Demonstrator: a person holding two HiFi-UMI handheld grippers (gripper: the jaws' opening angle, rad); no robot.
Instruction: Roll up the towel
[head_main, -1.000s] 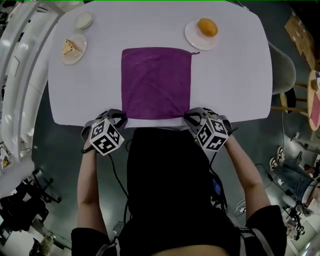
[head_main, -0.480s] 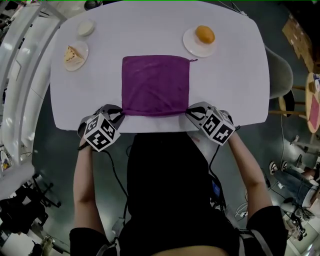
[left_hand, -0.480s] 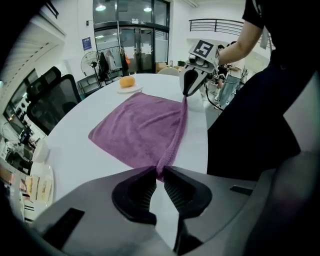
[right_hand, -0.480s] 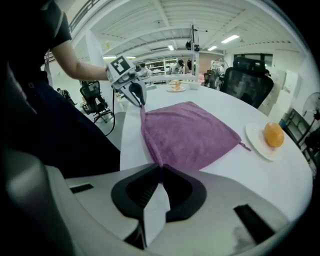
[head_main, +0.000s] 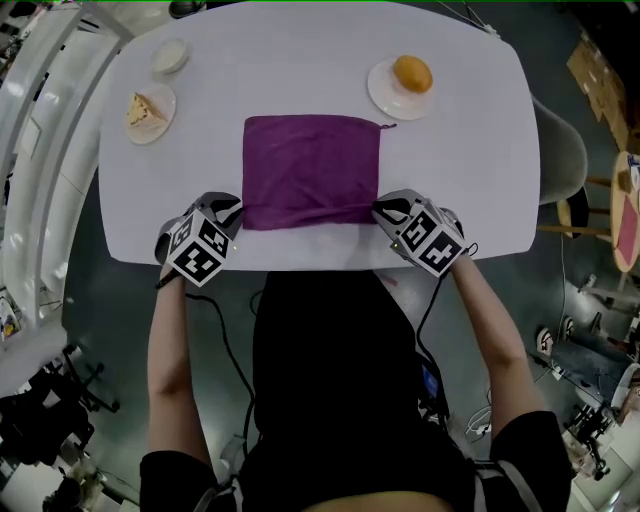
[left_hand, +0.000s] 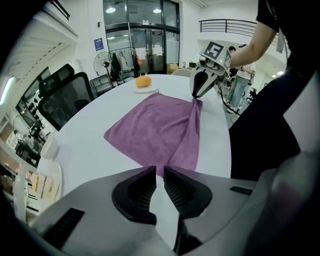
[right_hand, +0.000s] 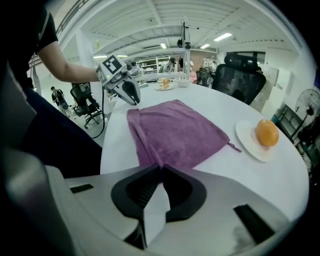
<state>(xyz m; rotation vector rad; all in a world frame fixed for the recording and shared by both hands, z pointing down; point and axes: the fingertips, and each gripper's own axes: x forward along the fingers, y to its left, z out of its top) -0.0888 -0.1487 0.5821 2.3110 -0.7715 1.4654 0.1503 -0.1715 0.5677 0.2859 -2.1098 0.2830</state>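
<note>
Since the earlier frames, both grippers have carried the near edge of the purple square terry towel (head_main: 311, 165) away from the person. That edge, formerly at the table's near rim, is now lifted and drawn over the cloth, shortening its visible length. Left gripper (head_main: 233, 212): jaws closed to a narrow slit on the towel's near-left corner, the fabric rising from the tips in a taut fold. Right gripper (head_main: 384, 211): jaws pressed together on the near-right corner, likewise pinching the cloth. Between the two grippers the raised edge runs as a straight ridge, while the far portion of the towel lies flat at the centre of the white oval table (head_main: 470, 170). Beyond the towel's far-right corner, and apart from it, stands a round white plate (head_main: 384, 95) bearing an orange fruit (head_main: 412, 73). At the far left, a second white plate (head_main: 166, 98) holds a wedge of cake (head_main: 140, 103); a small white bowl (head_main: 171, 55) stands just beyond it.
</note>
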